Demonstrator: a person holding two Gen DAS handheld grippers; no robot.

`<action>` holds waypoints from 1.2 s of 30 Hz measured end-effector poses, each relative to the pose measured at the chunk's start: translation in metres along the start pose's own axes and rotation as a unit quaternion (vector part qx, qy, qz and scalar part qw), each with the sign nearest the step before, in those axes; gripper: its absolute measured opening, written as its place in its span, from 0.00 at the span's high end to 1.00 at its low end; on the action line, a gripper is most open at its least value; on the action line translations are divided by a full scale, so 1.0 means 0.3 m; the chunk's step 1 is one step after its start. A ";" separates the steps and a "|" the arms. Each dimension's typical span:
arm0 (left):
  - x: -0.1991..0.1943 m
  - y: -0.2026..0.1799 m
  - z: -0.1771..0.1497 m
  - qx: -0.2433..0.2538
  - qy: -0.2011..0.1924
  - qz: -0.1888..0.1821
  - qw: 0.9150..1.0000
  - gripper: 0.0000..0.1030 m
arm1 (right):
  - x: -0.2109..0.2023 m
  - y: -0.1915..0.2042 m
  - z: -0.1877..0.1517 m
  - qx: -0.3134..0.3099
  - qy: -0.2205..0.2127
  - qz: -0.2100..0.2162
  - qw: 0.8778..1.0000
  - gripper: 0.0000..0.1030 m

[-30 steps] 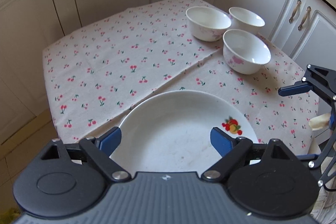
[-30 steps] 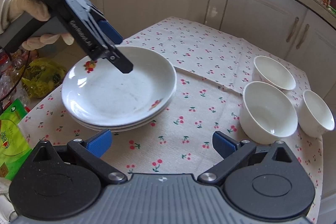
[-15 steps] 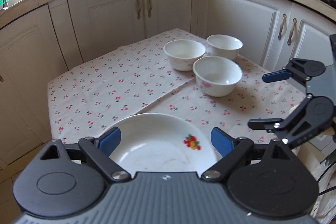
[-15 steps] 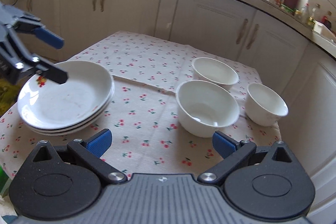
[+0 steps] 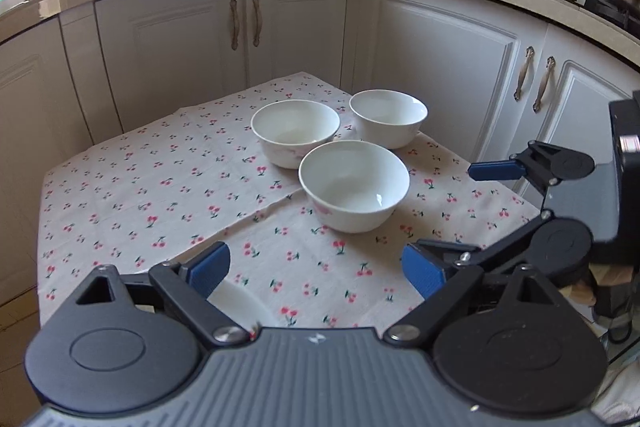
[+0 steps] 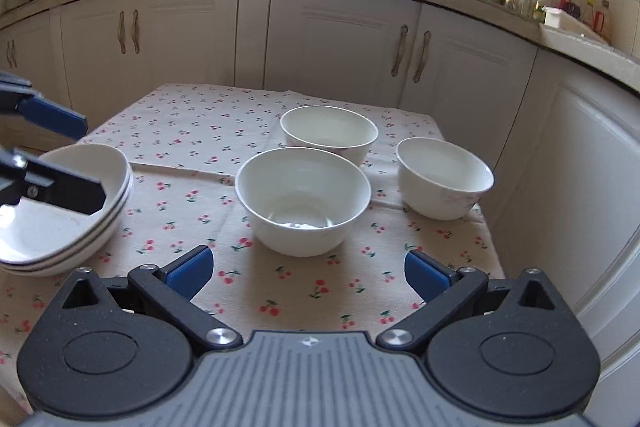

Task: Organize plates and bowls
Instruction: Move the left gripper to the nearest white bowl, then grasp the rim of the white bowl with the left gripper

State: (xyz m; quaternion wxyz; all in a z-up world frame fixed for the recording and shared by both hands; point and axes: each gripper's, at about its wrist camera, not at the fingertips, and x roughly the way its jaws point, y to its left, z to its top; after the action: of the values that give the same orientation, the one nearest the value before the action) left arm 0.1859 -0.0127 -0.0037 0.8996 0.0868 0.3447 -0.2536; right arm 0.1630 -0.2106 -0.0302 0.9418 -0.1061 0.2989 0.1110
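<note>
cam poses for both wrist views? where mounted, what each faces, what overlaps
Left wrist: on the left gripper, facing across the cherry tablecloth toward the three bowls; own open jaws show, right gripper at right edge.
Right wrist: on the right gripper, facing the bowls head-on; own open jaws show, left gripper at left edge above the plate stack.
Shared: bowls, tablecloth, plates.

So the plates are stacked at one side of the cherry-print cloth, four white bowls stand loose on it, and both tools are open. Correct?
Not quite: there are three bowls, not four, as the right wrist view shows. The stacked plates sit at one side of the cherry-print cloth, and the left tool and right tool are open.
</note>
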 end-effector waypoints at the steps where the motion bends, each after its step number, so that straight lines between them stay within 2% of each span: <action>1: 0.017 -0.005 0.013 0.004 0.003 0.000 1.000 0.10 | 0.008 -0.001 0.000 -0.003 -0.001 0.001 1.000 0.00; 12: 0.233 0.007 0.148 0.022 0.037 -0.009 0.999 0.10 | 0.131 -0.011 0.015 -0.029 0.006 0.023 0.999 0.00; 19: 0.360 0.007 0.198 0.034 0.064 -0.032 0.997 0.10 | 0.191 -0.022 0.015 -0.035 0.012 0.029 0.999 0.00; 23: 0.418 0.013 0.213 0.033 0.080 -0.043 0.995 0.15 | 0.210 -0.030 0.015 -0.033 0.008 0.039 0.999 0.01; 28: 0.460 0.017 0.227 0.030 0.090 -0.051 0.994 0.22 | 0.217 -0.029 0.015 -0.040 0.003 0.044 0.998 0.06; 36: 0.494 0.015 0.230 0.029 0.100 -0.069 0.992 0.24 | 0.216 -0.033 0.022 -0.037 -0.004 0.051 0.998 0.15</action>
State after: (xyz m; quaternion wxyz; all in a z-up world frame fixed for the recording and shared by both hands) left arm 0.3219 -0.0905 -0.0507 0.8380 0.1143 0.4307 -0.3150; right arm 0.2208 -0.2089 -0.0615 0.9314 -0.1253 0.2962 0.1706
